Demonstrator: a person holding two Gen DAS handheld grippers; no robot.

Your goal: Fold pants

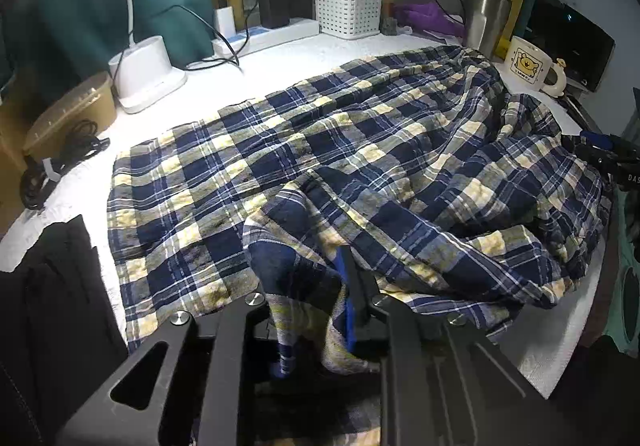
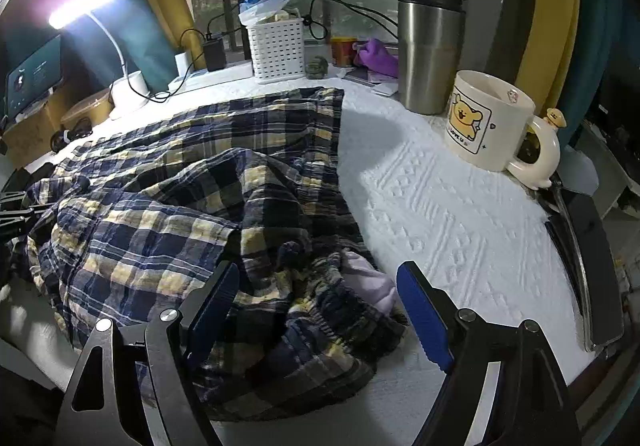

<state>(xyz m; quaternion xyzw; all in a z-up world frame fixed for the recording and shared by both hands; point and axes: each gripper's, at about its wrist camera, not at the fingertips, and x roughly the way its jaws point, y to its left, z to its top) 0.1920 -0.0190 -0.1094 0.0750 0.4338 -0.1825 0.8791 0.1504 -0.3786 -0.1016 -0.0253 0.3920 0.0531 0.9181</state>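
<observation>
The plaid pants [image 1: 360,150] lie spread across the white textured cover of the desk [image 1: 280,58], one leg stretched flat toward the lamp base [image 1: 146,72] and the rest heaped in loose folds toward the right side of the left wrist view.

The left gripper [image 1: 316,310] has its fingers [image 1: 347,286] drawn close together on a bunched fold at the near edge of the pants; the cloth rises out from between them in a small peak and hangs down on the near side, so the fingers are clamped on the fabric.

In the right wrist view, the right gripper [image 2: 316,310] has its fingers [image 2: 424,318] well apart. The gathered waistband of the pants [image 2: 224,206] lies between and just beneath them; the left finger rests against the plaid cloth, while the right finger stands over the bare desk cover [image 2: 460,214], just beside the waistband edge and a pale lining that shows there. Neither pad presses the cloth.

Behind the pants stand a white basket [image 2: 276,50], a steel tumbler [image 2: 430,54] and a cream mug [image 2: 490,122] with a bear picture, all apart from the fabric. A coiled black cable [image 1: 56,162] lies near the far leg's hem.
</observation>
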